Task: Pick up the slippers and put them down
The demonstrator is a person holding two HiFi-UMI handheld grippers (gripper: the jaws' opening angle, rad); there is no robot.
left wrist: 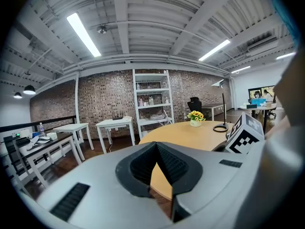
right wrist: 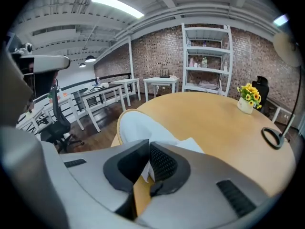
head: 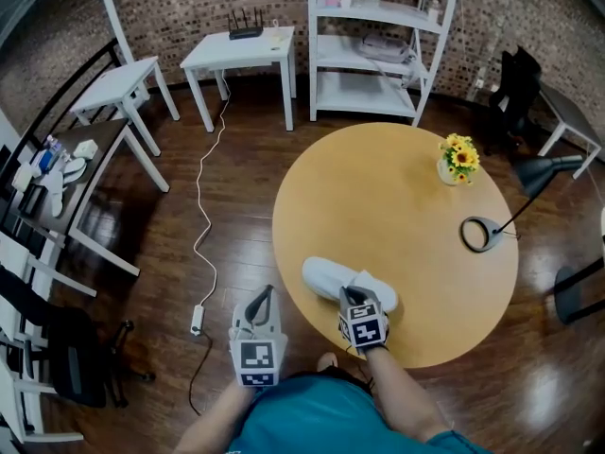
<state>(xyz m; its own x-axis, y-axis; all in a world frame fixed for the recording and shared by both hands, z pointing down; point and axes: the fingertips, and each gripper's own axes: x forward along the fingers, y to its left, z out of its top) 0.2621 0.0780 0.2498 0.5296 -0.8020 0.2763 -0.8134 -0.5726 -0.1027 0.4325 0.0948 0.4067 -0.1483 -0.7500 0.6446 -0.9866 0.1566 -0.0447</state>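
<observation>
Round table point(head: 397, 197): vase point(head: 448, 172) holds sunflowers point(head: 461, 152); right gripper point(head: 354, 299) pinches slipper point(head: 326, 277).

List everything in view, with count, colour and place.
round table: one, light wood, centre
slipper: at least one, white, at the round table's near edge
flower pot: one, white with yellow blooms, far right of the round table
desk lamp: one, black, ring base on the round table's right side
shelf unit: one, white, at the back
side tables: two, white, left of the shelf unit
router: one, black, on a side table
power strip: one, white with cable, left of the round table
desk: one, dark, far left
office chair: one, black, lower left
left gripper: grey, shut, empty
right gripper: grey, shut on the slipper
</observation>
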